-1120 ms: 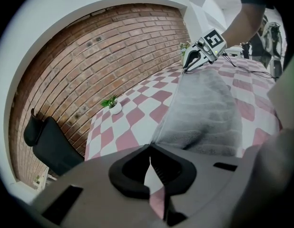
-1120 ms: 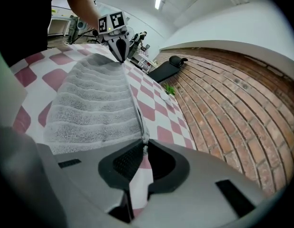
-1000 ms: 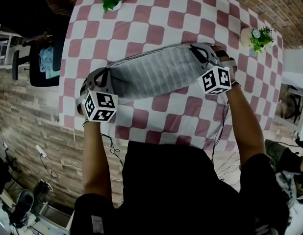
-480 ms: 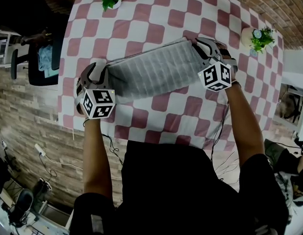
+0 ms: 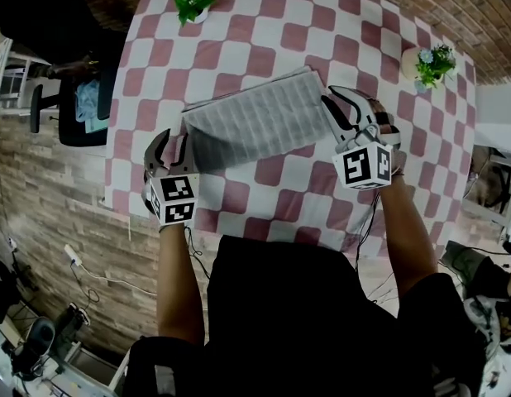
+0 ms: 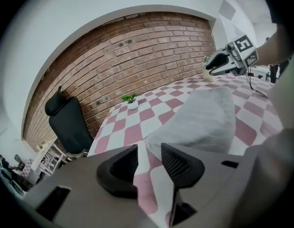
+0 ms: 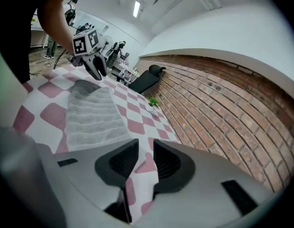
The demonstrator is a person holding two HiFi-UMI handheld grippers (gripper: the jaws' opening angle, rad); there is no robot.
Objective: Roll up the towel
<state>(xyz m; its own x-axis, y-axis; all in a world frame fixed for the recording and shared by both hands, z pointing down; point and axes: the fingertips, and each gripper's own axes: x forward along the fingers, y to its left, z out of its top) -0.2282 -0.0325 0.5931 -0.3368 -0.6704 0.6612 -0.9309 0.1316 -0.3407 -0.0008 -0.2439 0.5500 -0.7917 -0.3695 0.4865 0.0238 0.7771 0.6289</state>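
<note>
Farthest left of the towel, off the table's edge, stands a black padded office chair point(image 5: 78, 98) against the wood-pattern floor. Beyond the towel's left end, near the far edge of the table covered in a pink-and-white chequered cloth point(image 5: 264, 188), a small white round pot point(image 5: 192, 11) holds a bright green leafy plant. The left hand-held grey gripper point(image 5: 171, 143), with its marker cube toward the person, hovers just beside the towel's left end. Its jaws have just been opening and now stand a little apart. Its own view shows only chequered cloth in the gap between the dark ribbed pads point(image 6: 180, 163), with the towel's near corner lying just past them. The grey ribbed towel point(image 5: 255, 122) itself lies flat on the cloth near the table's middle as a long folded band, slanting so that its right end sits farther from the person than its left. Just beside that right end is the right hand-held grey gripper point(image 5: 342, 104). Its jaws have also just been opening and are parted by a narrow gap, with nothing but tablecloth showing between them and the towel off to their left. Well to the right of the towel, near the table's rim, a pale round pot point(image 5: 414, 59) holds a green plant with small pale flowers.
</note>
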